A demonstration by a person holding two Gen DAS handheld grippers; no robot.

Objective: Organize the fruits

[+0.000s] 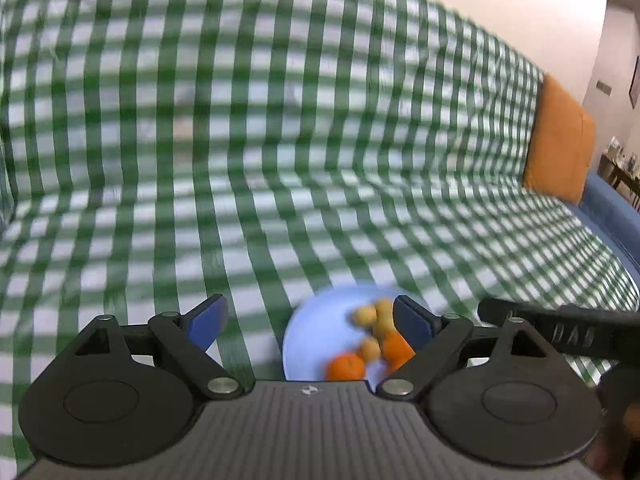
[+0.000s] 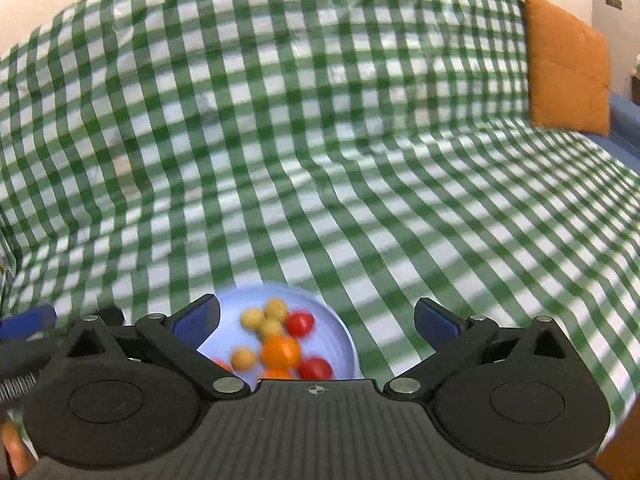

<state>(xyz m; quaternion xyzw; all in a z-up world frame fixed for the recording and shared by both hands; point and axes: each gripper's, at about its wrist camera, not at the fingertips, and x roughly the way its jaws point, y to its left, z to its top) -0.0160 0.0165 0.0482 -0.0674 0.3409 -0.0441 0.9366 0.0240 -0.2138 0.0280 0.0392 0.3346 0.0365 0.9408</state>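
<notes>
A light blue plate (image 1: 308, 332) lies on the checked cloth and holds a blurred pile of fruit. In the left wrist view I make out two oranges (image 1: 346, 366) and small yellow fruits (image 1: 366, 314). My left gripper (image 1: 310, 320) hovers over the plate, open, with nothing between its blue pads (image 1: 208, 320). The right wrist view shows the same plate (image 2: 348, 344) with an orange (image 2: 280, 350), yellow fruits (image 2: 276, 310) and red fruits (image 2: 300, 324). My right gripper (image 2: 316, 320) is open and empty above it.
A green-and-white checked cloth (image 1: 280, 140) covers a sofa seat and back. An orange cushion (image 1: 560, 144) leans at the right on the blue sofa (image 1: 612, 208). The other gripper's black finger (image 1: 560, 332) reaches in from the right. A hand (image 2: 12, 452) shows at the lower left.
</notes>
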